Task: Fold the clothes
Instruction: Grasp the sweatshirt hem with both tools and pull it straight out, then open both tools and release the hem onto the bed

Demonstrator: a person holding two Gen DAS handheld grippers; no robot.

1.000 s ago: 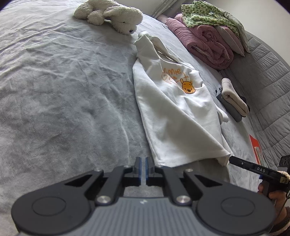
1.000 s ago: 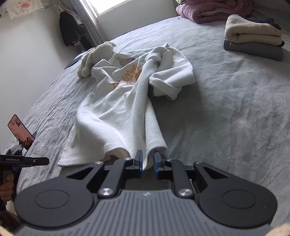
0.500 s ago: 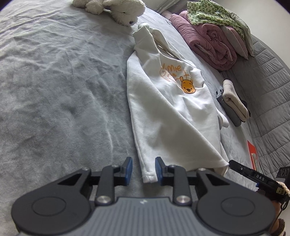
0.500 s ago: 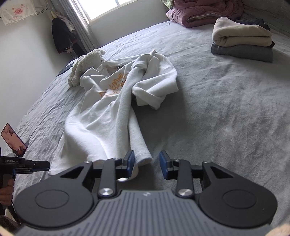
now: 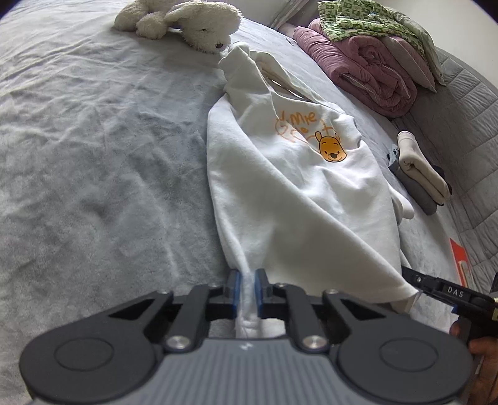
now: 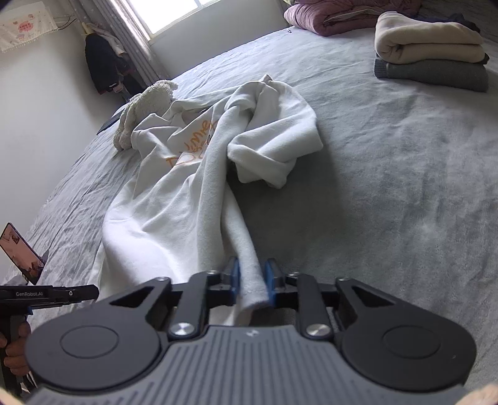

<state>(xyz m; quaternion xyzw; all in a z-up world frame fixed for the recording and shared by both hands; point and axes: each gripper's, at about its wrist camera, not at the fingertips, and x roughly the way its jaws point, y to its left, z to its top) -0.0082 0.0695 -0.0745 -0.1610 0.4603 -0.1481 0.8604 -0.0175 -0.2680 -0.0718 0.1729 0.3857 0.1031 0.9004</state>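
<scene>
A white T-shirt (image 5: 295, 193) with an orange bear print lies lengthwise on the grey bed (image 5: 93, 155), bunched at its far end. My left gripper (image 5: 247, 293) is shut on the shirt's near hem at its left corner, with white fabric pinched between the blue pads. In the right wrist view the T-shirt (image 6: 174, 212) runs away from me, one sleeve crumpled to the right. The jaws of my right gripper (image 6: 252, 286) are closing on the hem's other corner, and a fold of cloth fills the gap between the pads.
A white plush toy (image 5: 193, 21) lies beyond the shirt's collar. Rolled pink quilts (image 5: 367, 71) sit at the far right. A stack of folded clothes (image 6: 429, 59) rests on the bed to the right. A phone (image 6: 21, 252) is mounted by the left hand.
Half a second ago both grippers stood open around the hem. Both have since moved forward a little and closed on the fabric.
</scene>
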